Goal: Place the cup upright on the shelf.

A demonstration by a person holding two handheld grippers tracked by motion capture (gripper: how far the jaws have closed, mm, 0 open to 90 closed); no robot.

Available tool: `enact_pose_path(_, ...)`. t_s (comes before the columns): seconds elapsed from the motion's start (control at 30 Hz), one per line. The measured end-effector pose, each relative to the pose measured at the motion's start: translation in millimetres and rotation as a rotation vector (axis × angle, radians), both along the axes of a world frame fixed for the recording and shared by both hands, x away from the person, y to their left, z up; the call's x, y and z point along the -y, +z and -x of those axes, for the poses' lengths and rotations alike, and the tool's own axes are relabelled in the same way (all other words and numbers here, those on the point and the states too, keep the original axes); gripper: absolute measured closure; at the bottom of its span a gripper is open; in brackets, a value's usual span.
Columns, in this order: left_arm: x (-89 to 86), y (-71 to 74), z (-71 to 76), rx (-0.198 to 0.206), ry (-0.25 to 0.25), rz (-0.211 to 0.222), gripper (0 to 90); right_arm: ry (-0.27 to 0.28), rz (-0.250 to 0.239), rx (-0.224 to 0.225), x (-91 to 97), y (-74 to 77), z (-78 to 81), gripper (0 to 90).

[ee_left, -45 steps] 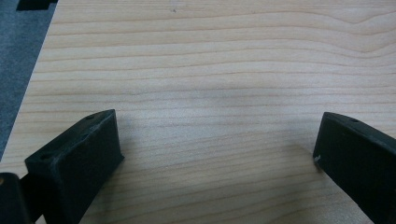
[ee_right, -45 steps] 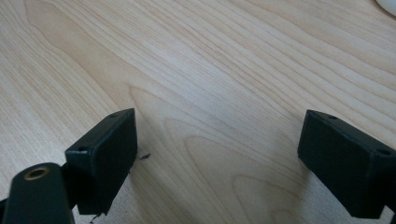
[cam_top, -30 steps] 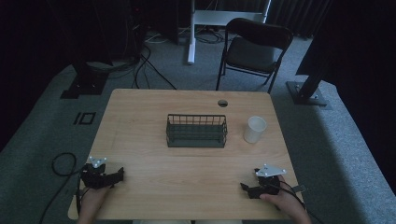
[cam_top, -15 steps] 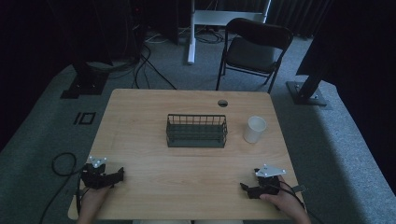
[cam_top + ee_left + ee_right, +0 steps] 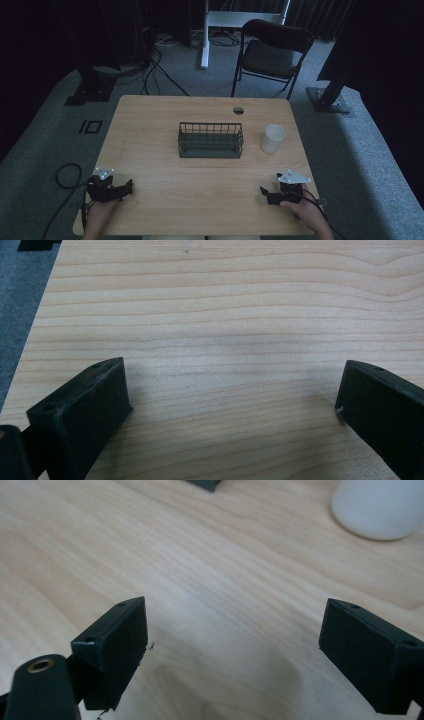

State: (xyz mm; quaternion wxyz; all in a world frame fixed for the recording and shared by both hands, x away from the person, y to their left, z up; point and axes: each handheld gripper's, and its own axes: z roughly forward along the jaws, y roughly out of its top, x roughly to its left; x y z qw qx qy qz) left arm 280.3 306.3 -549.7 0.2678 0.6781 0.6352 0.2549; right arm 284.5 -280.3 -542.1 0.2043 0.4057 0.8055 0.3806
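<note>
— Reaching for the white cup [image 5: 273,138] from here looks risky to me: it stands upright and looks light, so one jaw of the right tongs [image 5: 266,194] clipping its side could tip it or shove it off the counter [image 5: 150,115].

— And the wire basket [image 5: 210,140]?

— Mid-counter, just left of the cup. A careless sweep could catch its wires.

— How do the tongs stand?

— Both spread wide, gripping nothing. The left tongs [image 5: 126,188] rest at the near left corner, the right at the near right corner.

— So where's the cup?

— Well beyond the right tongs, slightly left of them; far across from the left pair.
</note>
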Motion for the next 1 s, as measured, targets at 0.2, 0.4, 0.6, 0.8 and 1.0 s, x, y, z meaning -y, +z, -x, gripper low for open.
enact_pose_path(0.2,0.0,0.0,0.0,0.0,0.0,0.0,1.0,-0.025,-0.008,0.006,0.5,0.0,-5.7,12.0)
enact_pose_path(0.4,0.0,0.0,0.0,0.0,0.0,0.0,1.0,-0.081,0.0,0.032,3.9,-0.1,-13.0,12.1)
enact_pose_path(0.6,0.0,0.0,0.0,0.0,0.0,0.0,1.0,-0.141,-0.005,0.055,6.6,1.6,-21.5,12.1)
enact_pose_path(0.8,0.0,0.0,0.0,0.0,0.0,0.0,1.0,-0.189,-0.024,0.062,8.2,1.7,-30.7,12.2)
enact_pose_path(1.0,0.0,0.0,0.0,0.0,0.0,0.0,1.0,-0.233,-0.05,0.07,9.9,2.1,-38.3,12.2)
